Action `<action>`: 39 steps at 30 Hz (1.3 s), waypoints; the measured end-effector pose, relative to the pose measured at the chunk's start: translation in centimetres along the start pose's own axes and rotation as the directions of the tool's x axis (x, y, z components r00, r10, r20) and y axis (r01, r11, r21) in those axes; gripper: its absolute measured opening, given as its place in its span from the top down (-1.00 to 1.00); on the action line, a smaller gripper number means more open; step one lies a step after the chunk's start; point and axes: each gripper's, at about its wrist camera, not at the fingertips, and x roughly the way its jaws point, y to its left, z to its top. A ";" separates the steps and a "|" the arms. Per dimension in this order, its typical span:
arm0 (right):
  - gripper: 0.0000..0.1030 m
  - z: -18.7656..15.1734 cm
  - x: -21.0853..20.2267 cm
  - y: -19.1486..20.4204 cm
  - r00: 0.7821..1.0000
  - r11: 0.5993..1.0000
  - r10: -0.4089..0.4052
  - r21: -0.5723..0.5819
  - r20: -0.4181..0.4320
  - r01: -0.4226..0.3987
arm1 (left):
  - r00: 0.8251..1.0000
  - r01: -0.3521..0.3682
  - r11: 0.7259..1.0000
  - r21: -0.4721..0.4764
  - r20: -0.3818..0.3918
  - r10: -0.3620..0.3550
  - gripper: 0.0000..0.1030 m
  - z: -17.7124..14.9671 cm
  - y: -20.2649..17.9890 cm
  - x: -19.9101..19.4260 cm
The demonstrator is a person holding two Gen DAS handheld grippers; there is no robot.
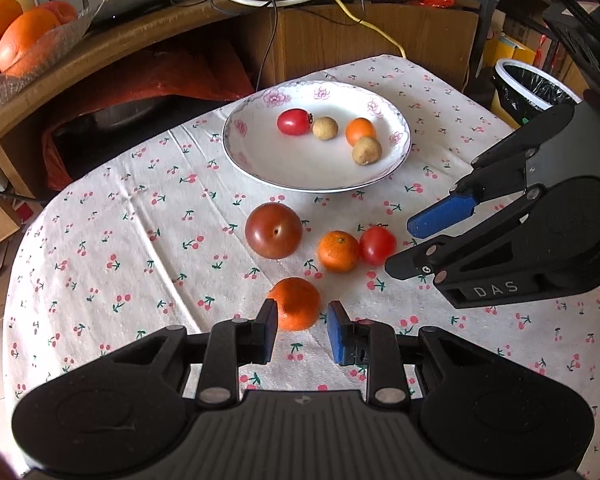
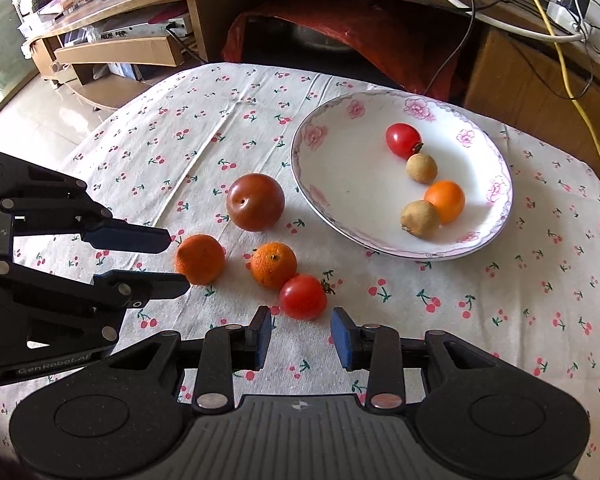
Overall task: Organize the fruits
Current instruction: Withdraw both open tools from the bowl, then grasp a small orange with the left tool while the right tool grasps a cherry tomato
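My left claw (image 1: 302, 330) is spread wide with the near mandarin (image 1: 296, 303) just ahead, between its tips, not yet gripped. My right claw (image 2: 300, 338) is equally wide, hovering just short of the small red tomato (image 2: 303, 297), which touches a second mandarin (image 2: 273, 265). The big dark tomato (image 2: 255, 201) sits farther back on the desk, left of the plate (image 2: 328, 216). I judge these light, round and prone to roll; the tomato skin is slick and bruises easily, so I'd pinch across the widest middle, gently.
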 end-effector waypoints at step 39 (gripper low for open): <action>0.53 0.2 2.5 -0.1 1.000 0.999 -0.008 -0.032 -0.019 0.007 | 1.000 -0.018 0.999 -0.030 0.003 0.018 0.22 -0.1 1.1 3.4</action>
